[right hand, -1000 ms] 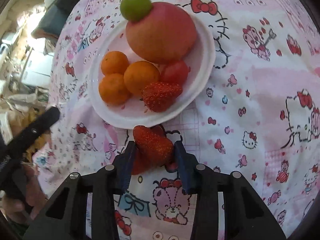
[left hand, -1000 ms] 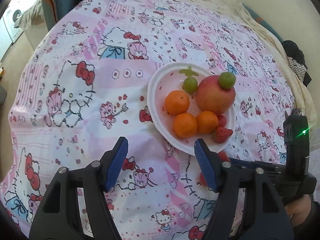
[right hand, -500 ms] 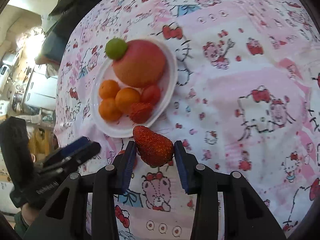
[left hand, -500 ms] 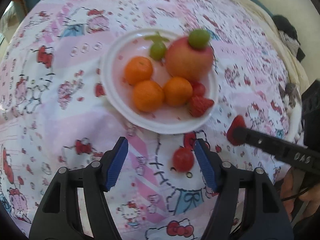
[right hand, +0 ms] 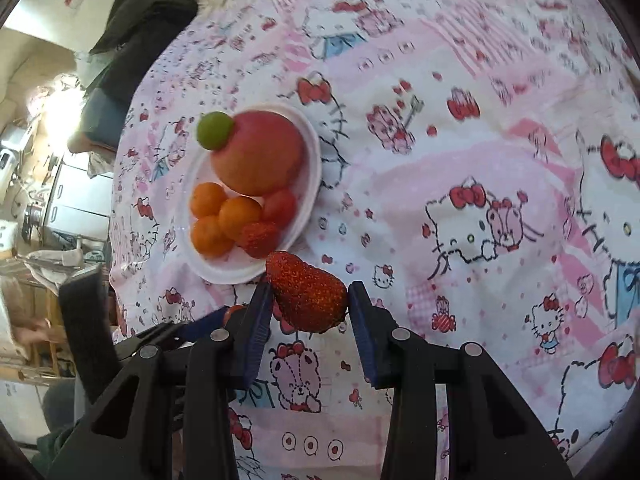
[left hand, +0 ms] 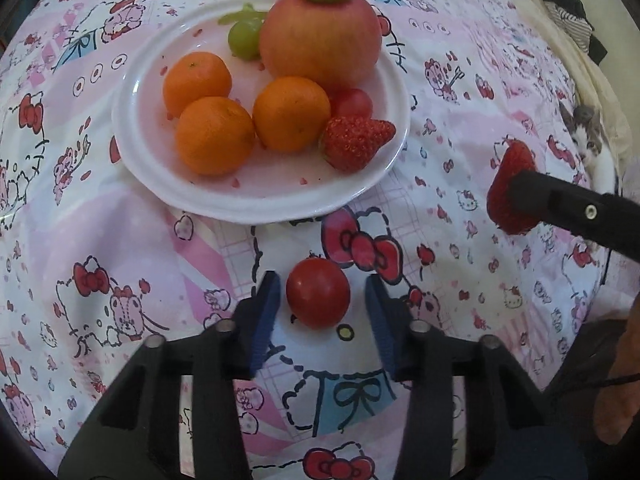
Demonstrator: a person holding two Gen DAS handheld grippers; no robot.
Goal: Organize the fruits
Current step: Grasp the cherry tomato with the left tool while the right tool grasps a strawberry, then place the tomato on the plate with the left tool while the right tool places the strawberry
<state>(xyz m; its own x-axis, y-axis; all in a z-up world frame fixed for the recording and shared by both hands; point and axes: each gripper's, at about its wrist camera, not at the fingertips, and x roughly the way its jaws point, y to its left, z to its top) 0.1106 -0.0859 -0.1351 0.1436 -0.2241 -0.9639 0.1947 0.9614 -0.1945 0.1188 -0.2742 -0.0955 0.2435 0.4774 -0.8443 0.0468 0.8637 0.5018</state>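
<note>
Red fills my right wrist view: the right gripper is clamped on a strawberry, held above the cloth near the plate. Only my left wrist view shows the tomato lying on the cloth between the spread fingers of the left gripper, untouched, just short of the plate.

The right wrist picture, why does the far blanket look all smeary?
Right wrist view: the far blanket is blurred, while the strawberry looks sharp, and a bright glare washes out the left. Left wrist view: the plate is sharp, bulged by the fisheye.
</note>
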